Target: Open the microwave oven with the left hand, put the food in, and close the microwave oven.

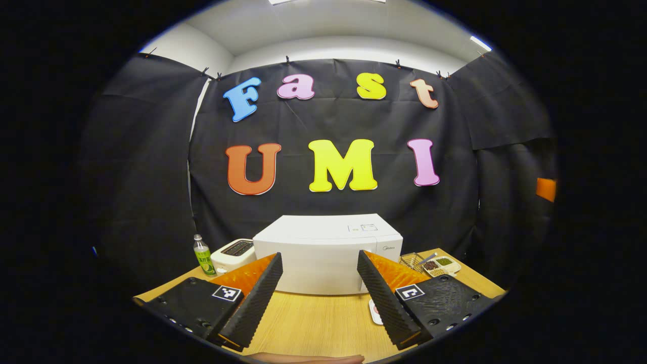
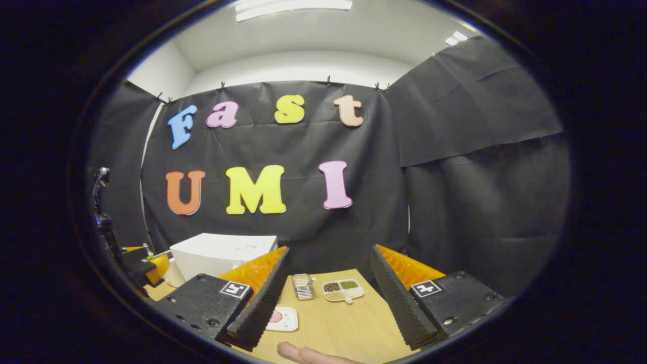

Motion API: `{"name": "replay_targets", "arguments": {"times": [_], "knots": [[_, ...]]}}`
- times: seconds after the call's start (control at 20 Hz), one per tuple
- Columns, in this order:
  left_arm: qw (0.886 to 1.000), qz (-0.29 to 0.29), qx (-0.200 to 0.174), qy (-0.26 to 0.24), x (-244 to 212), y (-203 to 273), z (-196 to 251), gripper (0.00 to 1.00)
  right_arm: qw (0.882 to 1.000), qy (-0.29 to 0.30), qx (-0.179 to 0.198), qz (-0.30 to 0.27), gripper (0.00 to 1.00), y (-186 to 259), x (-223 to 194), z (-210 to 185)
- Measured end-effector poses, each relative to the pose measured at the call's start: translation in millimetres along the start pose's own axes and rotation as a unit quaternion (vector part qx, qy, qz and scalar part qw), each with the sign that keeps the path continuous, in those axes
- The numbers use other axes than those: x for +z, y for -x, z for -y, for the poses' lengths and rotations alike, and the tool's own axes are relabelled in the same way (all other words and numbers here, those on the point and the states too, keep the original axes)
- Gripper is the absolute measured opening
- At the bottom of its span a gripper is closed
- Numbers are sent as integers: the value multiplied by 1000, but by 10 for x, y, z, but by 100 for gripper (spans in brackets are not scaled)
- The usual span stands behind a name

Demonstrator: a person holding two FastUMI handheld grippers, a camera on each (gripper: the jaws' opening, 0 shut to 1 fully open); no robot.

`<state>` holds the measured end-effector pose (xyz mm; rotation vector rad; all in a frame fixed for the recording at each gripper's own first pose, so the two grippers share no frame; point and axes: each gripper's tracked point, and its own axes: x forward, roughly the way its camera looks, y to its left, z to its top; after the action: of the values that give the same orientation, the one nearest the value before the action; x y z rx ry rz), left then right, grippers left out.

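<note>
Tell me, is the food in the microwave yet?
Not yet. Nothing looks done: the white microwave has its door shut. Both the left gripper and the right gripper are open and hold nothing. The food on the small white plate sits on the wooden table. Left to do: open the door, put the food in, close it.

A white, box-shaped microwave oven (image 1: pixel 326 253) stands upright on the wooden table near the black back wall, its door closed and facing forward. The food sits on a small white plate (image 2: pixel 283 318) with something pink on it, resting on the table in front of the microwave's right side.
</note>
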<state>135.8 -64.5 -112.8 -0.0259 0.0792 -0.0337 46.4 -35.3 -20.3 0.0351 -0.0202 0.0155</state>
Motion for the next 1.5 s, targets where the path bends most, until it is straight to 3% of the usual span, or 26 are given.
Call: {"name": "replay_targets", "arguments": {"times": [0.05,0.1,0.2,0.25,0.35,0.4,0.65,0.7,0.75,0.8,0.85,0.9,0.95,1.0,1.05,1.1,1.15,1.2,1.25,1.5], "knots": [[1000,-4,-3,2,-93,-132,56,95,1000,1,-2,2,92,-7,11,34],[1000,-4,-4,4,-173,-259,103,95,1000,2,0,1,100,0,-6,48],[1000,-1,-14,7,-290,-522,235,95,1000,12,-8,4,100,-23,-5,128],[1000,-1,-21,8,-363,-638,315,94,1000,22,-20,4,91,-44,5,209],[999,-5,-38,12,-518,-847,469,94,999,28,-30,7,92,-50,38,272],[999,-11,-45,18,-605,-940,537,94,999,29,-28,8,100,-34,37,269],[998,-16,-54,25,-1027,-1482,792,95,999,29,-28,17,100,-39,-11,357],[998,-21,-59,22,-1110,-1555,854,95,999,29,-27,15,92,-36,-58,372],[998,-19,-62,19,-1146,-1616,909,95,999,29,-27,12,92,-35,-95,404],[998,-15,-59,13,-1163,-1684,932,95,999,28,-28,12,100,-44,-123,441],[999,-15,-48,1,-1208,-1765,915,84,999,27,-28,13,100,-59,-136,477],[999,-22,-41,-7,-1272,-1834,903,84,999,28,-30,15,100,-66,-159,505],[999,-30,-36,-11,-1353,-1885,926,93,999,29,-32,16,100,-85,-169,534],[999,-33,-37,-9,-1398,-1926,954,92,999,30,-35,16,92,-92,-197,577],[999,-33,-39,-4,-1406,-1952,975,80,999,28,-32,14,100,-95,-210,579],[999,-27,-36,2,-1384,-1978,974,89,999,26,-27,13,92,-95,-234,559],[999,-20,-35,5,-1375,-2015,967,81,999,23,-23,12,100,-107,-249,551],[999,-18,-33,5,-1373,-2048,967,78,1000,22,-20,10,100,-129,-275,559],[999,-22,-32,-2,-1399,-2032,966,75,1000,20,-19,8,92,-145,-301,568],[999,-24,-39,-13,-1401,-2018,997,77,1000,15,-12,-4,92,-224,-458,553]]}}
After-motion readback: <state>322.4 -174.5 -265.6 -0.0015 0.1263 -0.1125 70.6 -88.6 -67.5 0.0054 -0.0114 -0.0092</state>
